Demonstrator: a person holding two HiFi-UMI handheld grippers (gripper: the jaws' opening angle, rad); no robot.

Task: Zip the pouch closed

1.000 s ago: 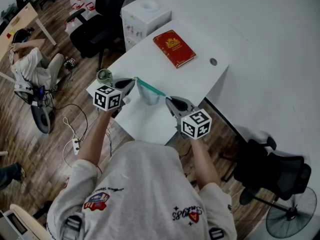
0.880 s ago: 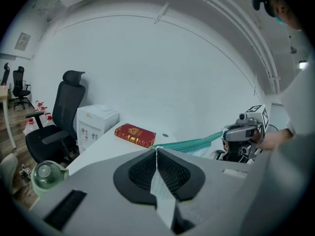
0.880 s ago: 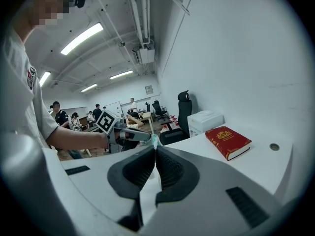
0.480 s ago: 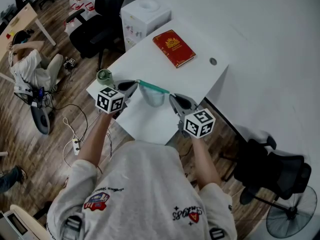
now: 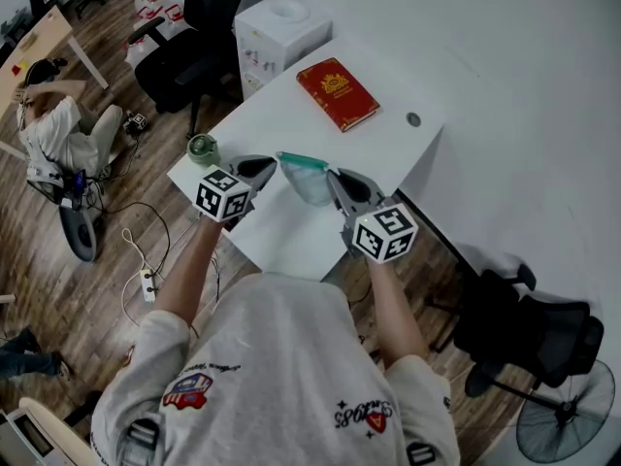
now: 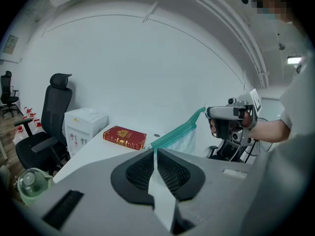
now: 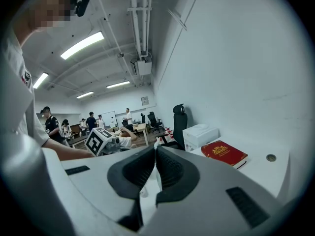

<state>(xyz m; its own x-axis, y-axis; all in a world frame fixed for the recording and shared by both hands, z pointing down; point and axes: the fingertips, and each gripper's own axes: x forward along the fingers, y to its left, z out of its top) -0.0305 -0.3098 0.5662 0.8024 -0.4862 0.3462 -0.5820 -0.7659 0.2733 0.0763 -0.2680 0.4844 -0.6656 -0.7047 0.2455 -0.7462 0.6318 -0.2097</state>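
A translucent pouch point(image 5: 309, 183) with a green zipper strip point(image 5: 303, 161) hangs in the air above the white table point(image 5: 388, 153), stretched between both grippers. My left gripper point(image 5: 273, 164) is shut on the pouch's left end; in the left gripper view the green strip point(image 6: 177, 131) runs from its jaws point(image 6: 154, 151) up to the right gripper point(image 6: 229, 122). My right gripper point(image 5: 333, 176) is shut on the pouch's right end. In the right gripper view its jaws point(image 7: 155, 149) are closed with pale material between them, and I cannot make out the zipper pull.
A red book point(image 5: 338, 93) lies at the table's far side, near a small round hole point(image 5: 414, 119). A green-lidded jar point(image 5: 203, 148) stands at the left corner. A black chair point(image 5: 194, 47) and a white box point(image 5: 281, 27) stand beyond the table; another chair point(image 5: 524, 333) is at right.
Both grippers have come closer together, the left sliding right and the right rising. The pouch has lifted and its stretched span is shorter.
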